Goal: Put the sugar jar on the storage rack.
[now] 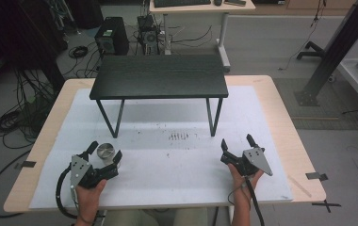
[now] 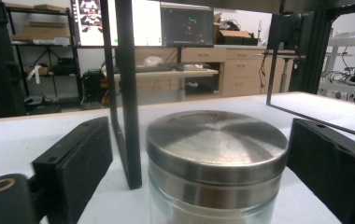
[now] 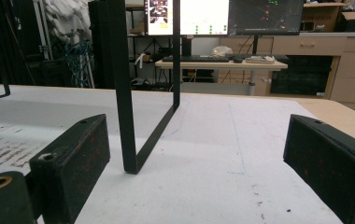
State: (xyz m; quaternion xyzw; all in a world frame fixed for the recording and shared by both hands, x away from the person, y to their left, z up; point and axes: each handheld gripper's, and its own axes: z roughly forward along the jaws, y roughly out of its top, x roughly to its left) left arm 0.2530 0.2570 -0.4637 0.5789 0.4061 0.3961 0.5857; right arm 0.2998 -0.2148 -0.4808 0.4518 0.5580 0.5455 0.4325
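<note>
At 7 o'clock on the desk, left gripper jaws spread around jar, untouched; off-centre closing could tip it.

Both grippers black: left gripper and right gripper each carry a grey three-cornered plate on top. Blocky black jaws, brass-ringed hole at base. Black cable trails off each; forearms unsleeved.

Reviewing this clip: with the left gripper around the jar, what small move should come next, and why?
Probably close the left gripper on the jar. The jar with its metal lid sits between the jaws, but a gap shows on each side, so the pads do not press it yet. The right gripper rests open, apart from it.
</note>
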